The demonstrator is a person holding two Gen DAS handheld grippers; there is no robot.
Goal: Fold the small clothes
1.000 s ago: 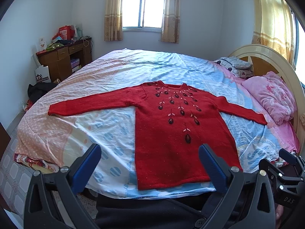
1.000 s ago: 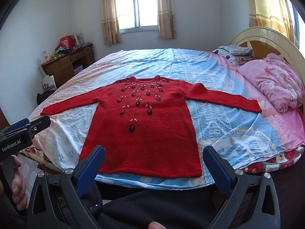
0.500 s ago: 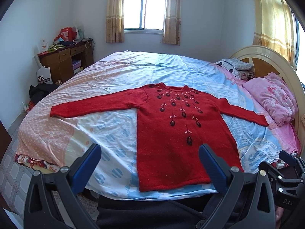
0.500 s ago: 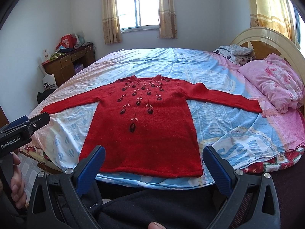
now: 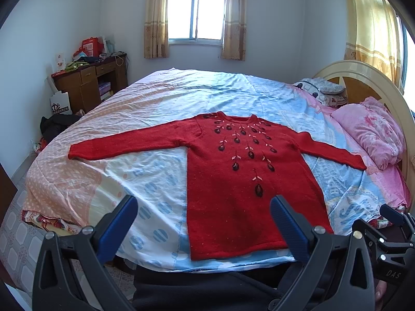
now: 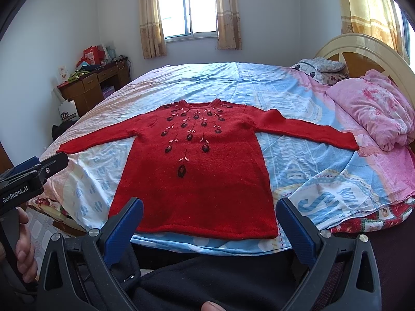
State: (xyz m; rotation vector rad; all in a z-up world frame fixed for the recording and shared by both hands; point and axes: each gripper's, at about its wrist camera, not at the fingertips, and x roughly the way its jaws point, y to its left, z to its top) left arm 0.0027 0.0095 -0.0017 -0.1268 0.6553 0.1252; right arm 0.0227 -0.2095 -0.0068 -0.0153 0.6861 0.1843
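A red knit sweater point(image 5: 241, 181) with dark embroidered flowers lies flat on the bed, front up, both sleeves spread out sideways; it also shows in the right wrist view point(image 6: 199, 176). Its hem lies near the bed's near edge. My left gripper point(image 5: 203, 223) is open and empty, held off the bed in front of the hem's left part. My right gripper point(image 6: 208, 225) is open and empty, held in front of the hem's middle. The left gripper also shows at the left edge of the right wrist view point(image 6: 28, 178).
The bed point(image 5: 145, 176) has a blue, pink and white patterned sheet. A pink quilt point(image 5: 373, 132) and pillows point(image 5: 321, 90) lie at the headboard on the right. A wooden desk point(image 5: 88, 83) with clutter stands by the left wall. Dark clothing is below both grippers.
Both views have shifted slightly; the sweater sits a little lower and nearer in the left wrist view. The sweater itself has not moved, and both grippers stay open.
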